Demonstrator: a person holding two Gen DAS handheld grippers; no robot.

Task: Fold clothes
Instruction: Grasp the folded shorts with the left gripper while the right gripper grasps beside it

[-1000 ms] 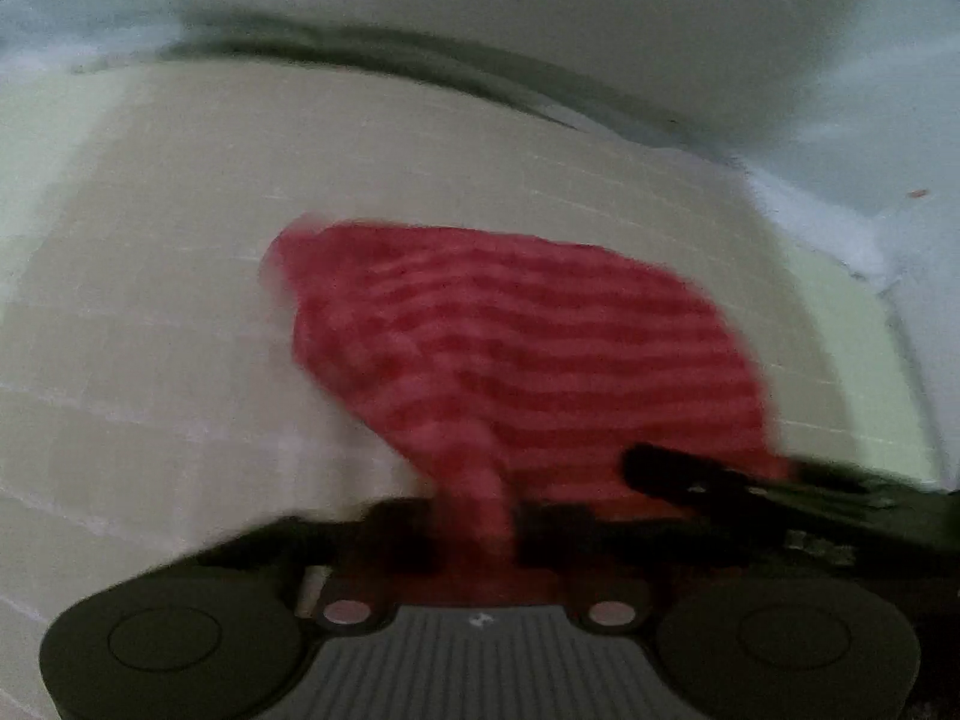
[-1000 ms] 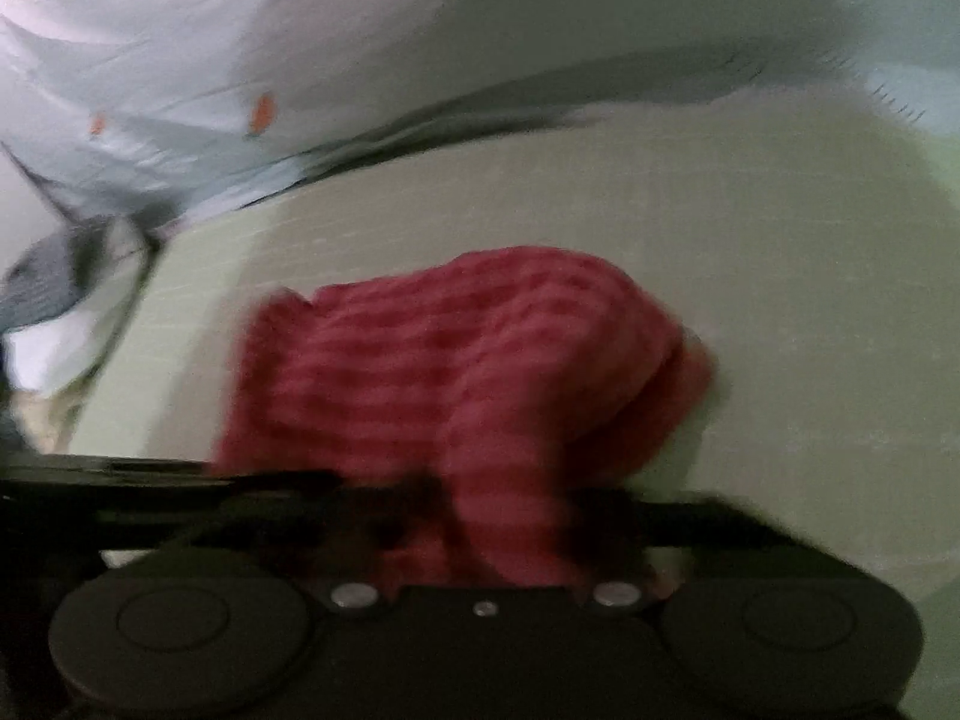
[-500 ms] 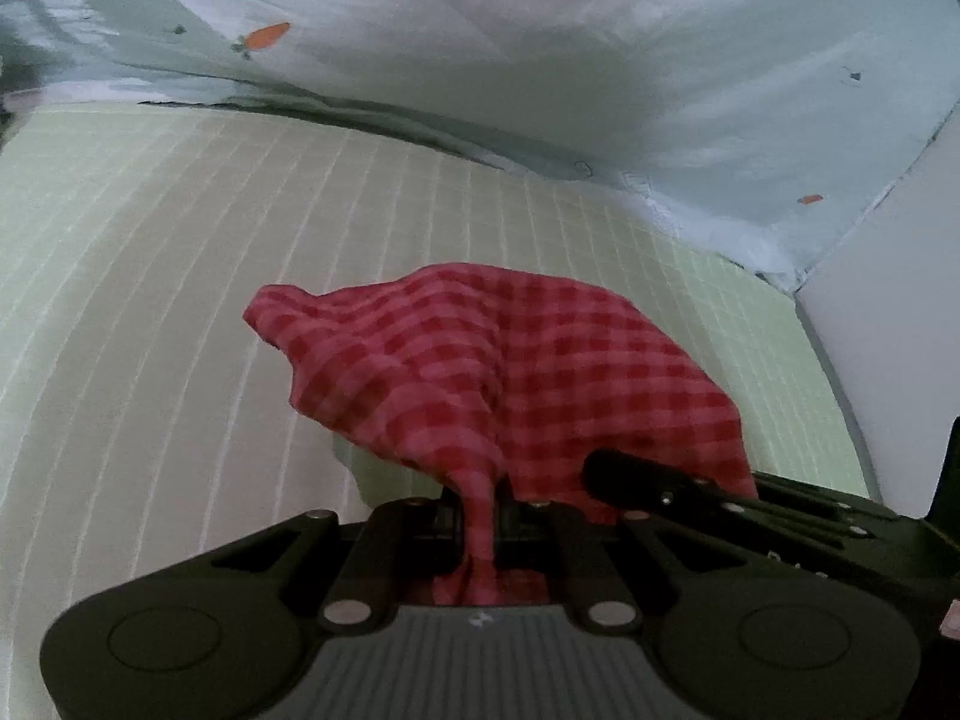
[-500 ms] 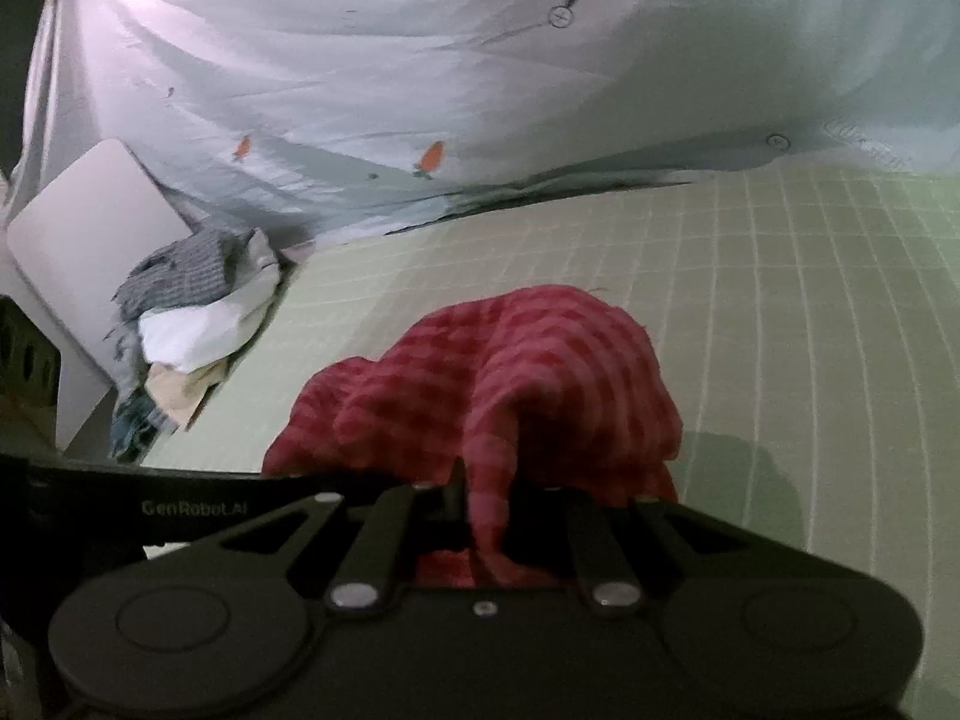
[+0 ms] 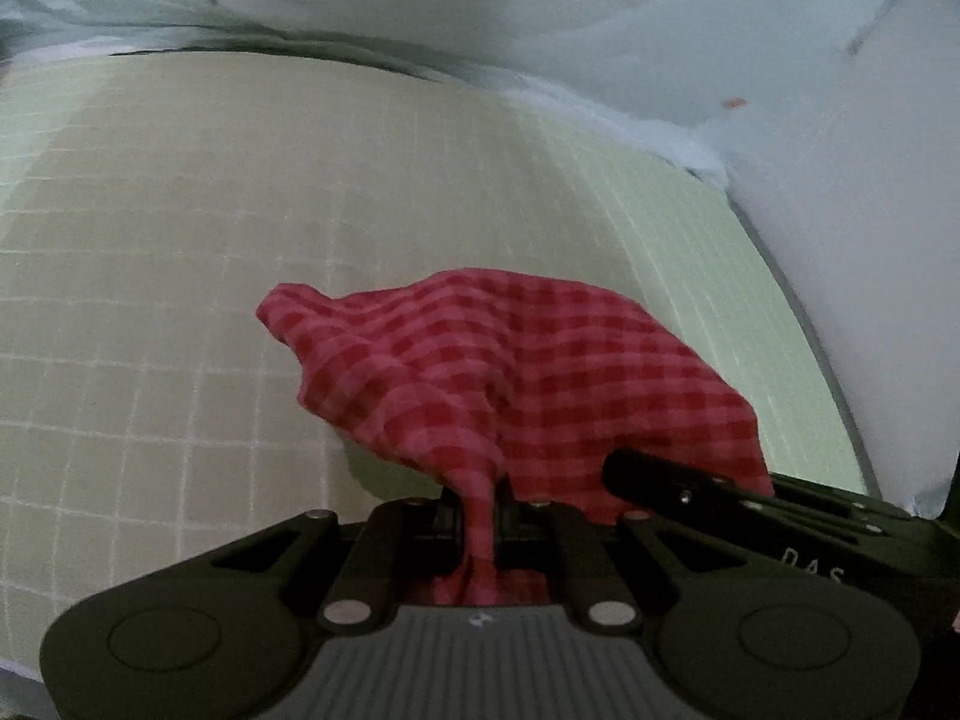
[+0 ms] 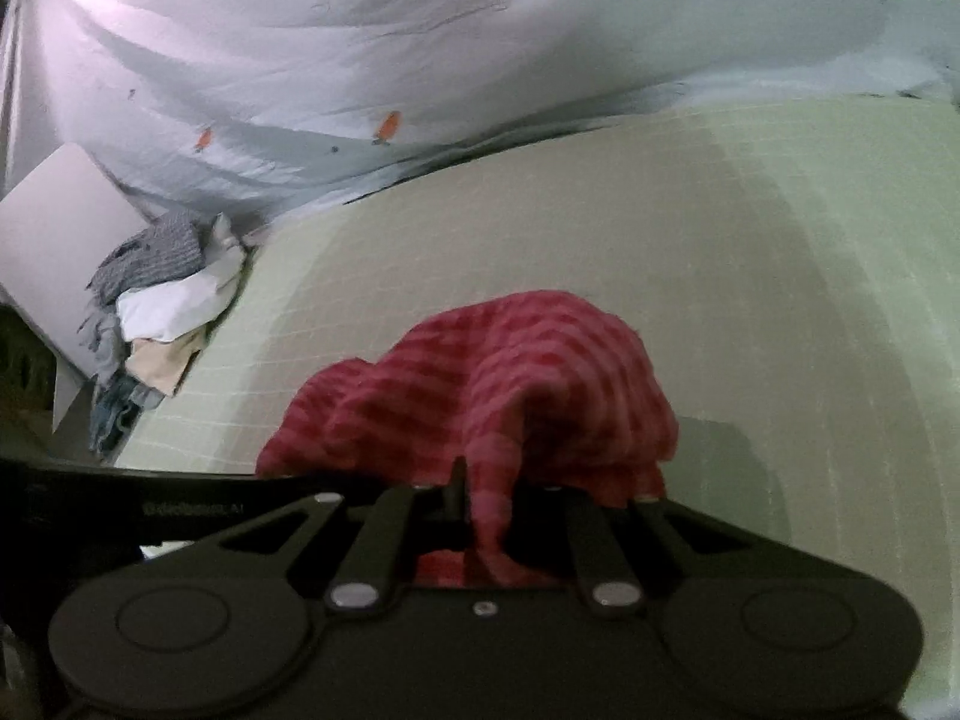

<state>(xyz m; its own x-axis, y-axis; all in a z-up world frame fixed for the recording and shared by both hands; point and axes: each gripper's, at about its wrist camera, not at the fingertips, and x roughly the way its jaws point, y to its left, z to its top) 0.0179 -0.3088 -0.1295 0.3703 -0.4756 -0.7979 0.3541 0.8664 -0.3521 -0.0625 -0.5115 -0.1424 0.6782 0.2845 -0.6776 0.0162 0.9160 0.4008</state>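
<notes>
Checked cloth [image 5: 528,372] pinched in both clamped claws.

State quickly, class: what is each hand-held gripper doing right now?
Left hand-held gripper: closed on the red checked cloth.
Right hand-held gripper: closed on the same cloth.

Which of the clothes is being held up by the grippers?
The red checked cloth. The left gripper and the right gripper each pinch a bunch of it, while the other clothes lie heaped beside the green mat.
</notes>
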